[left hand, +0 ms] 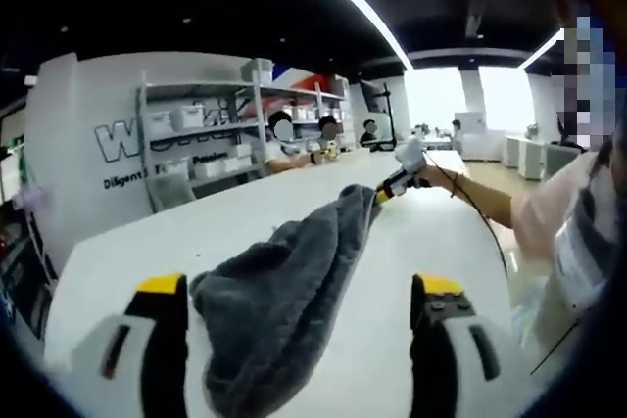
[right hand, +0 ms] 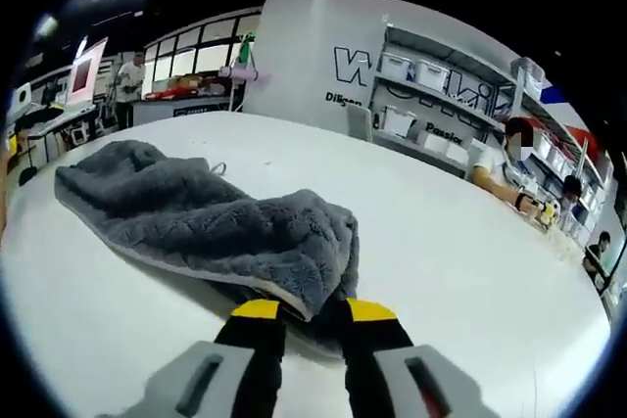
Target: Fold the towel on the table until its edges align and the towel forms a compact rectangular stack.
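Note:
A dark grey fluffy towel (left hand: 284, 291) lies bunched in a long strip on the white table (left hand: 137, 247). My left gripper (left hand: 299, 291) is open, its yellow-tipped jaws wide apart on either side of the towel's near end. At the towel's far end, the right gripper (left hand: 392, 186) holds the cloth, with a hand behind it. In the right gripper view, the towel (right hand: 216, 217) stretches away to the left across the table (right hand: 451, 232), folded over on itself. My right gripper (right hand: 313, 312) is shut on the towel's near edge.
Shelves with white boxes (left hand: 196, 129) stand behind the table against a lettered wall. Several people (left hand: 284, 139) sit at the table's far end. The person holding the grippers (left hand: 578, 232) stands at the right edge, and a thin cable (left hand: 485, 227) trails from the right gripper.

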{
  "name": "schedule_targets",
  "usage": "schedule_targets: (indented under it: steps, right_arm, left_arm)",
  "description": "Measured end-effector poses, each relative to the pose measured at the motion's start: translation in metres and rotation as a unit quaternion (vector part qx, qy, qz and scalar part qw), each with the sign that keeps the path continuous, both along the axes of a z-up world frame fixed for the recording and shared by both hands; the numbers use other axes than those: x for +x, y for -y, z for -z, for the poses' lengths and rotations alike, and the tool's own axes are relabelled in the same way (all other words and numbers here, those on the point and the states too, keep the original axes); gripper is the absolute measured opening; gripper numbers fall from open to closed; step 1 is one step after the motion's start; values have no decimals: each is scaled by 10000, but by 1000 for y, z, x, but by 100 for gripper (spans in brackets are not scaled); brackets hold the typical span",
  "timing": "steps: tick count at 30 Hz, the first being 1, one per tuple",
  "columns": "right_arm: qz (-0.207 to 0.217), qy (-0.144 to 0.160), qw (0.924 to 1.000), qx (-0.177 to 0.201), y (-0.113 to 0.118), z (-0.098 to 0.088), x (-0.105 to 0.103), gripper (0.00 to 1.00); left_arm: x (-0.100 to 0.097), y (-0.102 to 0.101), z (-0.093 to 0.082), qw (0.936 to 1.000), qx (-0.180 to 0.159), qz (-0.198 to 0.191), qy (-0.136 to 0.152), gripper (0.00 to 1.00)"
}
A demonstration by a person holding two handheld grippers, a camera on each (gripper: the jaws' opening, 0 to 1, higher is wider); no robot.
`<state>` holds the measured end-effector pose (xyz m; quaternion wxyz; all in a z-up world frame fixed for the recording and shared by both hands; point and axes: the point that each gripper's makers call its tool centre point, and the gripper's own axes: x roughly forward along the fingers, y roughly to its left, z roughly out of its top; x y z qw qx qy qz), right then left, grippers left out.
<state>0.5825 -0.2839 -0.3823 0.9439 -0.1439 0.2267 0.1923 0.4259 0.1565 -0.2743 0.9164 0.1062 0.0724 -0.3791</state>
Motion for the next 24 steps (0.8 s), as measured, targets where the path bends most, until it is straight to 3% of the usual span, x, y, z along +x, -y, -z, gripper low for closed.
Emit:
schedule_targets:
  steps: [2,4,9,20,22,24]
  right_arm:
    - [-74,-52,10000,-4,-2,2,2,7]
    - [-82,-214,9997,-90,-3,6,2,5]
    - [-70,-134,9998,-150,-2,-6,3,5]
    - [-6,213,9991,-372,-9,-68,1,3]
    - [216,163,9996,54,-11,-79,0,3]
    - [144,148,9997,104,-12,-88,-2,3]
  left_arm:
    - [0,-1,0,10000,16,-15,3,99]
    - [0,-1,0,10000,39,-23,14,99]
    - [0,-2,-2,10000,25,-41,43,99]
    - [7,-19,-1,9990,37,-454,32,99]
    - [10,-26,0,9978,139,-639,58,99]
    - [10,-27,1,9975,186,-681,70,99]
